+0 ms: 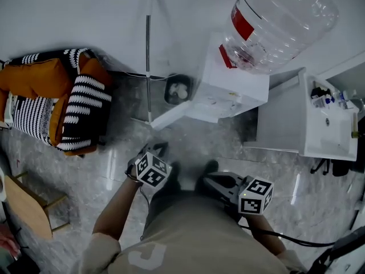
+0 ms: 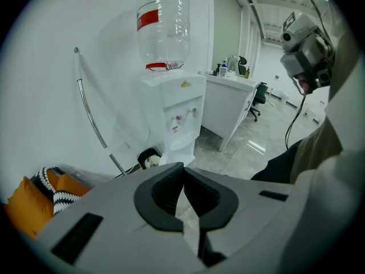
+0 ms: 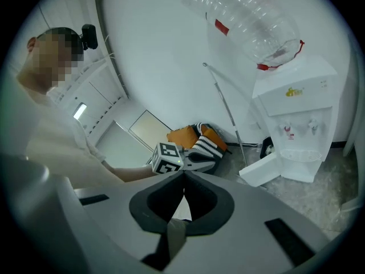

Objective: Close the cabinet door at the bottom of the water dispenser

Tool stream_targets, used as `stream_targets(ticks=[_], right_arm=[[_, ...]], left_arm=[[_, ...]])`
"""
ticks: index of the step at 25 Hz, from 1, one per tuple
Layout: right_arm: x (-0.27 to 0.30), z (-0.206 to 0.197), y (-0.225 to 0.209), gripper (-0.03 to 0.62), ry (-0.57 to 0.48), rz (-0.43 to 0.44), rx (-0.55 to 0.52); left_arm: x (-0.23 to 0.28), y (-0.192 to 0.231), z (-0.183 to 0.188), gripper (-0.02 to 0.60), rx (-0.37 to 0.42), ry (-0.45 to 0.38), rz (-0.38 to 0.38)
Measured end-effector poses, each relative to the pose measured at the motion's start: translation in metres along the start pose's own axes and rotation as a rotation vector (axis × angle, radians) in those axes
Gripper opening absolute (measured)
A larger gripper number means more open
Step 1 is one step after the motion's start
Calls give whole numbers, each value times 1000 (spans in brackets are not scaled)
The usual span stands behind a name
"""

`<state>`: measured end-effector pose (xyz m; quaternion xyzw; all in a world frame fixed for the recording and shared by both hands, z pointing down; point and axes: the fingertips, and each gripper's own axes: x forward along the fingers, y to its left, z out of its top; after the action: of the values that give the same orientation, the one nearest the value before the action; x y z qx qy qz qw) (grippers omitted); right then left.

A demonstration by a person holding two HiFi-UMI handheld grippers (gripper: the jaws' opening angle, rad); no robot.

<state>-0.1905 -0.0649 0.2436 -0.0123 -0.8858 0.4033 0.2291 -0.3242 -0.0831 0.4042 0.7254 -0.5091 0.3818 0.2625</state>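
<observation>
The white water dispenser [image 1: 234,90] stands against the wall with a clear bottle [image 1: 279,21] on top. Its bottom cabinet door [image 1: 171,117] hangs open, swung out to the left over the floor. My left gripper [image 1: 157,150] is shut and empty, a short way in front of the door's free end and apart from it. My right gripper [image 1: 208,181] is lower in the head view, also shut with nothing in it. In the right gripper view the open door [image 3: 261,170] juts from the dispenser [image 3: 296,124]. The left gripper view shows the dispenser [image 2: 179,116] beyond the shut fingertips [image 2: 183,167].
A small black bin [image 1: 178,90] sits by the dispenser's left side, with a thin metal pole [image 1: 148,50] leaning on the wall. Orange and striped cushions [image 1: 63,101] lie at the left, and a wooden frame [image 1: 25,207] lower left. A white counter [image 1: 319,119] stands right of the dispenser.
</observation>
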Motion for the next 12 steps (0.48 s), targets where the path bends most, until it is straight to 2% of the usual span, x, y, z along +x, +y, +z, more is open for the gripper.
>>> stream_targets(ticks=[2,6,10,12], right_arm=[[0,-6,-6,15,18,36,26],[4,-14,-25,15,23,85,57],[12,5,-50,17,-29,57,-35],[14,14,-57,15,-46,87,-57]], left_arm=[[10,-2,11,-9,-13,-12,-21],[22,-12,31,-9,-98,-48,-66],[37,-16,31,-9,-127,-22,-34],[45,-18,22,-9,-154,-2,-21]])
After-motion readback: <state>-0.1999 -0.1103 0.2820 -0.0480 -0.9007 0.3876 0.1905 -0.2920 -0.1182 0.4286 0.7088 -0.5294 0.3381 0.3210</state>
